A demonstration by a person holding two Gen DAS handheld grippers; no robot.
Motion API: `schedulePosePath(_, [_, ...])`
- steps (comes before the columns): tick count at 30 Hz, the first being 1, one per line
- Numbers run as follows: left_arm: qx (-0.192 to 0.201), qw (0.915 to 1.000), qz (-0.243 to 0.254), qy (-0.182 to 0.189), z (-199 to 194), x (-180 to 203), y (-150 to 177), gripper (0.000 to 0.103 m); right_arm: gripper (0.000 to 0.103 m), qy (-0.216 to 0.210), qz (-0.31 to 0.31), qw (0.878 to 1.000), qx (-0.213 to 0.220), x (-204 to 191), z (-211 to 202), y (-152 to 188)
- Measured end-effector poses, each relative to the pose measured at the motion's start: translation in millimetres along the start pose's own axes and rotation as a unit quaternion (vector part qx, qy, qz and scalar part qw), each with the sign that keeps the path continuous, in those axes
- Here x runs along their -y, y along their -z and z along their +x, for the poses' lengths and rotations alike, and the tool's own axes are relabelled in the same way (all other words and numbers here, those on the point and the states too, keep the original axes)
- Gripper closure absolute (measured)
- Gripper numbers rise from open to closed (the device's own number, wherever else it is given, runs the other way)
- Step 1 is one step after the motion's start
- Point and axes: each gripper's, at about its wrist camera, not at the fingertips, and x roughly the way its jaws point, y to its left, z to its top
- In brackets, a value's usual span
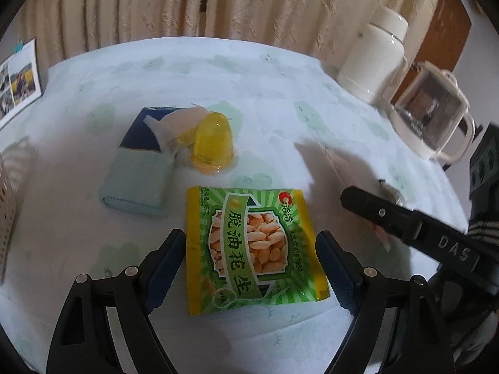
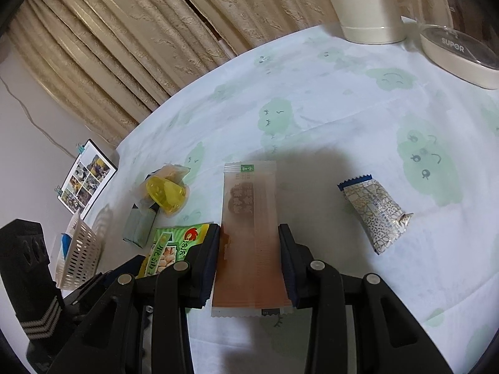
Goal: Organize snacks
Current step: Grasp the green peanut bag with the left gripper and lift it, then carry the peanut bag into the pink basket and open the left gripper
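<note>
**Both grippers lined up over snacks, nothing grabbed yet**

Starting from the big stuff: I've got the table [image 2: 327, 99] with its white cloth and green cartoon blobs, and a perforated white basket [image 2: 79, 249] off at the left edge, which I'm guessing is where the snacks end up.

The green peanut packet [image 1: 249, 249] lies flat right between the fingers of the left gripper [image 1: 251, 266]. Jaws are spread wide, one pad on each side of the packet, not pinching it as far as I can tell. The packet's long axis runs straight away from the camera, along the fingers, so closing should catch it across the narrow way.

Same story on the right: the right gripper [image 2: 248, 260] is open and straddles the long orange-brown snack bar [image 2: 249, 233], which also points along the fingers. Left pad looks very close to the wrapper edge (can't say if it's touching).

Smaller bits: a yellow jelly cup [image 1: 213, 140] tipped on a blue-green packet [image 1: 137, 177], and a silver-patterned candy wrapper [image 2: 374, 212] well off to the right.
</note>
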Motion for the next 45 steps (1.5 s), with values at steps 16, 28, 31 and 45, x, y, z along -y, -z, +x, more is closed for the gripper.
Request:
schedulePosePath(16, [-0.018, 0.9956, 0.08, -0.046, 17, 26, 2, 0.007, 0.068, -0.001, 0.002, 1.0, -0.001, 0, 0, 0])
schedulePosePath(28, [0.033, 0.9965, 0.064, -0.044, 0, 19, 4, 0.04, 0.067, 0.001, -0.001, 1.0, 0.0, 0, -1, 1])
schedulePosePath(31, [0.052, 0.9956, 0.064, -0.046, -8, 19, 5, 0.047, 0.067, -0.001, -0.001, 1.0, 0.001, -1, -1, 1])
schedulePosePath(45, [0.105, 0.9926, 0.023, -0.056, -41, -3, 6, 0.051, 0.067, -0.014, -0.011, 1.0, 0.004, -4, -3, 0])
